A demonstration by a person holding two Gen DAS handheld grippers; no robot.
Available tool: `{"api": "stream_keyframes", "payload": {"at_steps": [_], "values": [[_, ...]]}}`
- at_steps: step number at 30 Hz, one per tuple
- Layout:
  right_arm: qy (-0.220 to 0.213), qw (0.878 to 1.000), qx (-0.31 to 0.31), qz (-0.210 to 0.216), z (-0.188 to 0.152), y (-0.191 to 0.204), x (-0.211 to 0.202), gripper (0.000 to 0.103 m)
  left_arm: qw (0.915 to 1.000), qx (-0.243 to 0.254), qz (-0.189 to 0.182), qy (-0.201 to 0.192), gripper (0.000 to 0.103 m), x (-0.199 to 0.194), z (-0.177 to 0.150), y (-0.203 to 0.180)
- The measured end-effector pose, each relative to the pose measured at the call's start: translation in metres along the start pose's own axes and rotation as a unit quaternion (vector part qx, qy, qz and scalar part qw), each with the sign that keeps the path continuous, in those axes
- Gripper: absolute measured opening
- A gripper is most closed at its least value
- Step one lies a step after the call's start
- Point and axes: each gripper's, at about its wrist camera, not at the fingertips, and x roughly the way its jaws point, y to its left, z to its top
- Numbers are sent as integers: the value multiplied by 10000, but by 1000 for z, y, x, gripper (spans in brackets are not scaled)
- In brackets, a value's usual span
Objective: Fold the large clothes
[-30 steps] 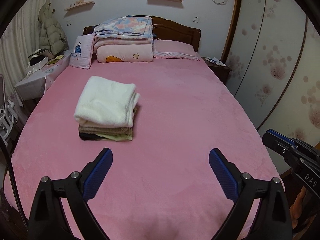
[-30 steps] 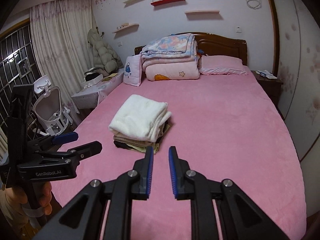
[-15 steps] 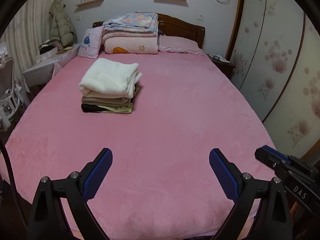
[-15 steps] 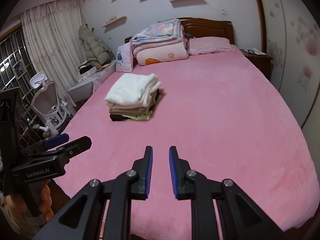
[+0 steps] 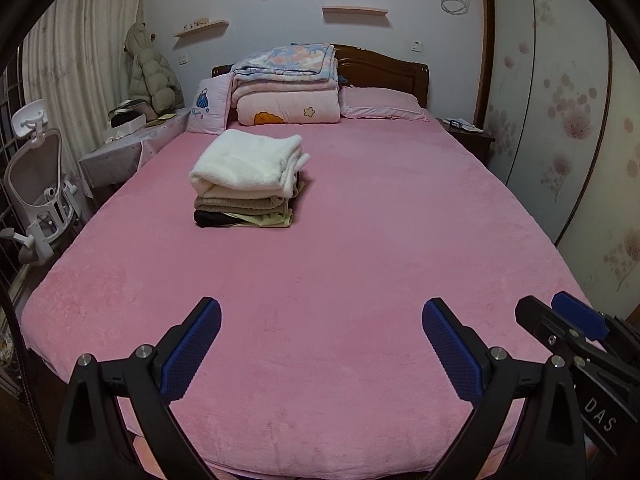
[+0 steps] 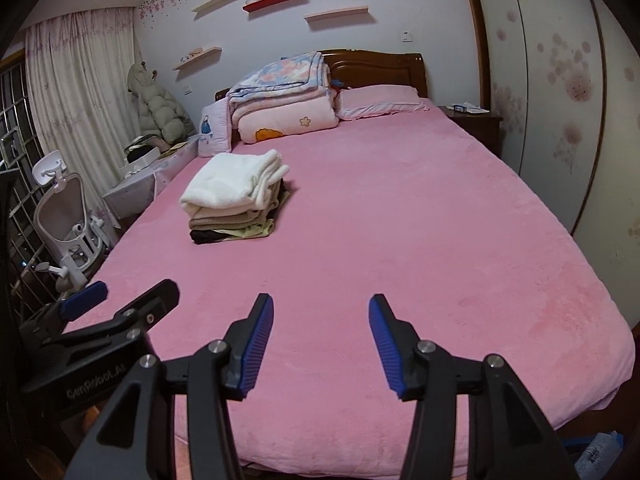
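Both grippers hang over the foot edge of the bed (image 5: 360, 240), side by side and holding nothing. The left gripper (image 5: 321, 344) has its blue-padded fingers spread wide. The right gripper (image 6: 321, 336) is parted too, though not as far, and its fingers (image 6: 256, 348) hover above the pink blanket without touching it.

Further up the bed, toward the left edge and about halfway to the headboard, sits the stack of clothes (image 5: 248, 184). It is neatly folded: a thick white piece (image 6: 234, 184) on top, a beige one under it, then a pale yellow layer and something black at the bottom, lying flat on the blanket.

Beyond the stack, against the headboard (image 5: 384, 72), folded quilts (image 5: 286, 88) are piled near the left corner, with a small cushion (image 5: 208, 106) leaning beside them and a pink pillow (image 5: 380, 102) to their right.

Off the left edge stand a white chair (image 6: 66, 220) and a cluttered table (image 5: 132, 140), with a puffy coat (image 5: 152, 76) hanging behind.
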Motion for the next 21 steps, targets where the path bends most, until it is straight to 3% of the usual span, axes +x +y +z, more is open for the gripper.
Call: {"api": "stream_keyframes", "payload": {"at_steps": [21], "values": [[286,9996,-10,-74,-8,-8,25,53,9986,-210,-69,478,100,22,-8,-5]]}}
